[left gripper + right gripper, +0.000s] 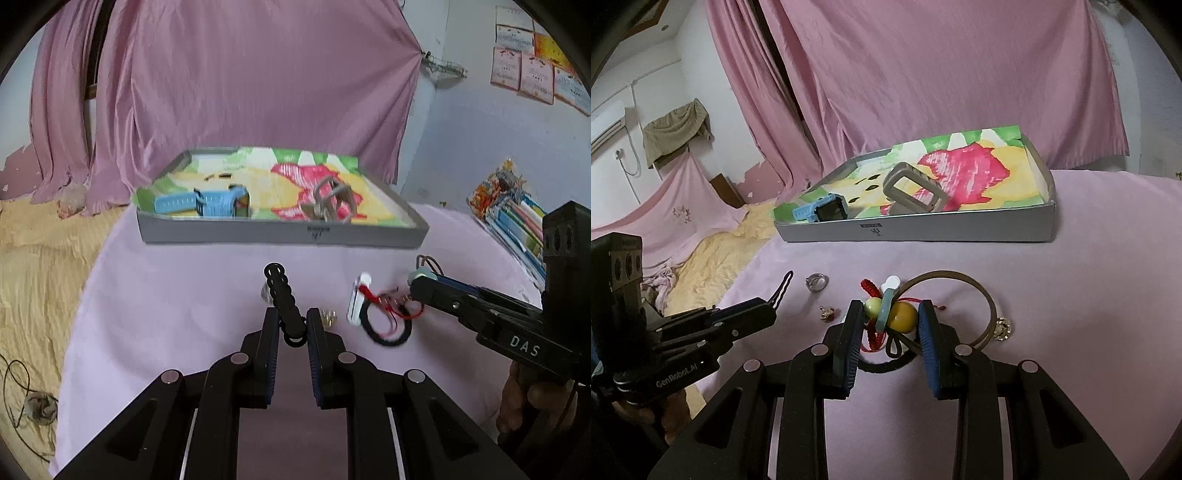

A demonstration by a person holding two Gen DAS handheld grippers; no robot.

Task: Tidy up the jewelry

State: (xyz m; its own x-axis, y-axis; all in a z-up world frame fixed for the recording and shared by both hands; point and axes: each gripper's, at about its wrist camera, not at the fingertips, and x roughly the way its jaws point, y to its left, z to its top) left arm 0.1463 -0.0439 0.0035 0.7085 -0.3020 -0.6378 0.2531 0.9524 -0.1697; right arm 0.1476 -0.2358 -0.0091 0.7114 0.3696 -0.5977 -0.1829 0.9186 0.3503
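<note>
Right gripper [891, 317] jaws clamp beaded bracelet [899, 315]; tray [923, 232] beyond.

A pale pink cloth-covered table [1089, 258] carries a grey cardboard tray [923, 232], a silver ring [816, 282], a thin bangle [964, 280] and small earrings [827, 313].

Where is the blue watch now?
The blue watch lies inside the tray, at its left end, left of the grey band.

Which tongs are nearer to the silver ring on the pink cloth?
Left. The left tongs, shut on a black hair clip, are just beside the silver ring; the right tongs sit farther off, around the beads.
</note>
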